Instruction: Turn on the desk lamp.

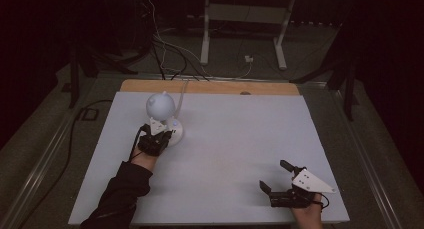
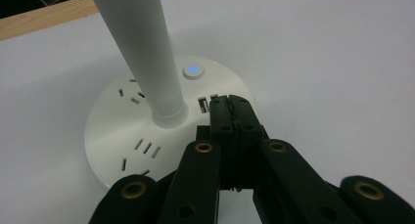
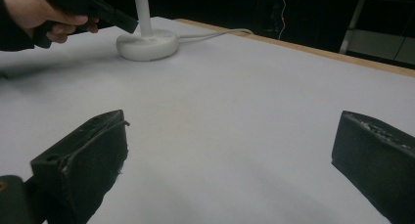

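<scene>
A white desk lamp with a round head [image 1: 160, 105] stands on a round white base [image 2: 122, 136] that carries socket slots, USB ports and a button [image 2: 194, 70] lit blue. My left gripper [image 2: 234, 106] is shut with nothing between its jaws, its tips over the base just in front of the USB ports and near the stem [image 2: 144, 53]. In the high view the left gripper [image 1: 159, 136] sits at the lamp's base [image 1: 175, 131]. My right gripper [image 1: 272, 175] rests open near the table's front right, nothing between its fingers [image 3: 85, 155].
The white table top [image 1: 235, 139] has a wooden strip [image 1: 210, 87] along its far edge. The lamp's cord [image 3: 215, 34] runs off the back. Cables and a white stand frame [image 1: 245, 19] lie on the floor beyond the table.
</scene>
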Tool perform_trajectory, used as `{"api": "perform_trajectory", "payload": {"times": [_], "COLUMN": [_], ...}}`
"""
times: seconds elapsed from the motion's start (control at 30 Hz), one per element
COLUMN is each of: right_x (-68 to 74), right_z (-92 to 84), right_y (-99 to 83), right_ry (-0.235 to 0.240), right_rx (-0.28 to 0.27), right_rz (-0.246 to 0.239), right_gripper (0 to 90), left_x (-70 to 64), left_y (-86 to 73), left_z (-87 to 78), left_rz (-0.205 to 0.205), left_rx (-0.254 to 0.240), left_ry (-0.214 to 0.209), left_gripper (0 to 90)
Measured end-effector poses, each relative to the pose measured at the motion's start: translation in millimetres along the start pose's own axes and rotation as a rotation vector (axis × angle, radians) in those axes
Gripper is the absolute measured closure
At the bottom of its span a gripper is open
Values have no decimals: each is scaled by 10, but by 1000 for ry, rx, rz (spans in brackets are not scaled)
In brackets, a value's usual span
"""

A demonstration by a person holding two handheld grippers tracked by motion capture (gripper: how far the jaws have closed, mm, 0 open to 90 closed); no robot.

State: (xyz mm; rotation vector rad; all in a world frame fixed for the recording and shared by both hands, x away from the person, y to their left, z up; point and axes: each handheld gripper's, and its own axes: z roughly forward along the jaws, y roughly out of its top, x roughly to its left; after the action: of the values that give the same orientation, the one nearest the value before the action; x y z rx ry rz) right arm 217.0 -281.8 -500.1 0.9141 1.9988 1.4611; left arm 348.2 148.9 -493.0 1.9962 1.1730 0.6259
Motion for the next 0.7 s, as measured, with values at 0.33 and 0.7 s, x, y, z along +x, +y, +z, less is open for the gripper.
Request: {"api": "perform_trajectory", "payload": {"times": [0.33,0.7], "right_x": [0,-2], "right_z": [2,-1], "right_y": [-2,-2], "right_ry": [-1,-1], "right_rx": [2,2], "right_rz": [-1,-1], "right_gripper": [0,0], "left_x": [-1,11], "left_y": [-12,-24], "left_z": [46,86], "left_rz": [9,0], "left_rx": [16,33], "left_ry": [7,8], "left_gripper": [900,900]}}
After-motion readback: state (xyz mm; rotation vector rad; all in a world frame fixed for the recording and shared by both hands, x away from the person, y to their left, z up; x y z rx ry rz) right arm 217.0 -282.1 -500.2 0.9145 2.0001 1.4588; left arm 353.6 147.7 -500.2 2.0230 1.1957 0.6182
